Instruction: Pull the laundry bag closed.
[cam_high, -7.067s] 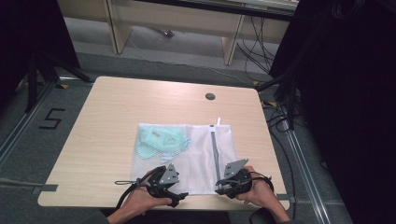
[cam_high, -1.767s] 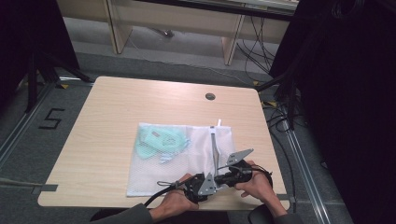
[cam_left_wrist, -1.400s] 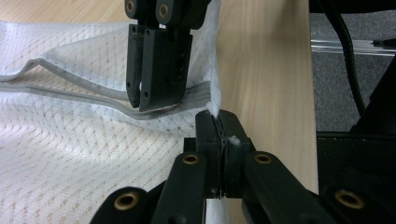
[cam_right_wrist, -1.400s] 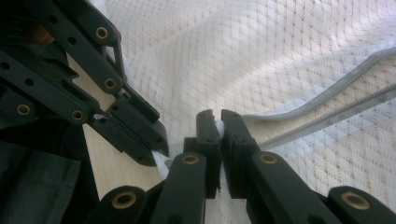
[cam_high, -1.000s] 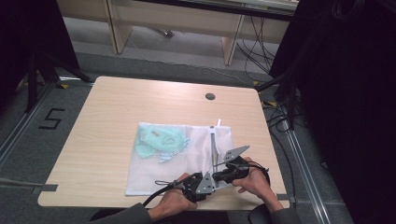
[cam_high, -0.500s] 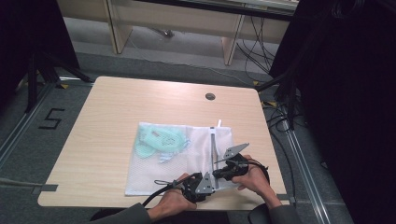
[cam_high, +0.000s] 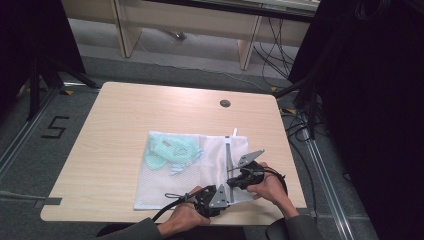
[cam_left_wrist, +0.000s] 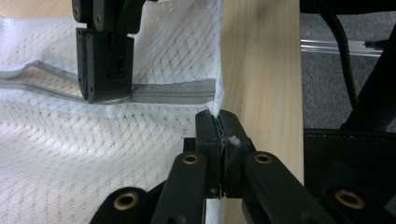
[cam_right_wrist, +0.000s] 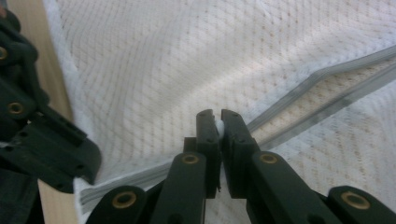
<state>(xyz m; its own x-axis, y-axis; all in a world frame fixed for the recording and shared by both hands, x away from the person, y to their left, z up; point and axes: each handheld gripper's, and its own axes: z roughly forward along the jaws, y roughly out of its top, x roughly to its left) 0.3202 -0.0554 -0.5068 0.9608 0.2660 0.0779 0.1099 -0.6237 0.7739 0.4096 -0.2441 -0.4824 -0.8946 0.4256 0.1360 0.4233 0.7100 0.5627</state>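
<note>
Left claw (cam_left_wrist: 218, 133) is clamped tight on the near edge of my white mesh laundry bag (cam_high: 200, 165), right at the closed end of its grey zipper (cam_left_wrist: 173, 91); right claw (cam_right_wrist: 219, 126) is nearly closed, pinching something small and pale on that zipper, probably the pull. Bag lies flat on the wooden surface (cam_high: 125, 115), mint garment (cam_high: 167, 152) inside. To unzip cleanly I'd keep the left anchor taut and draw the right straight along the track.

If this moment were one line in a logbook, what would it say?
left gripper: shut on mesh bag edge | right gripper: shut on zipper | zipper: partly open
</note>
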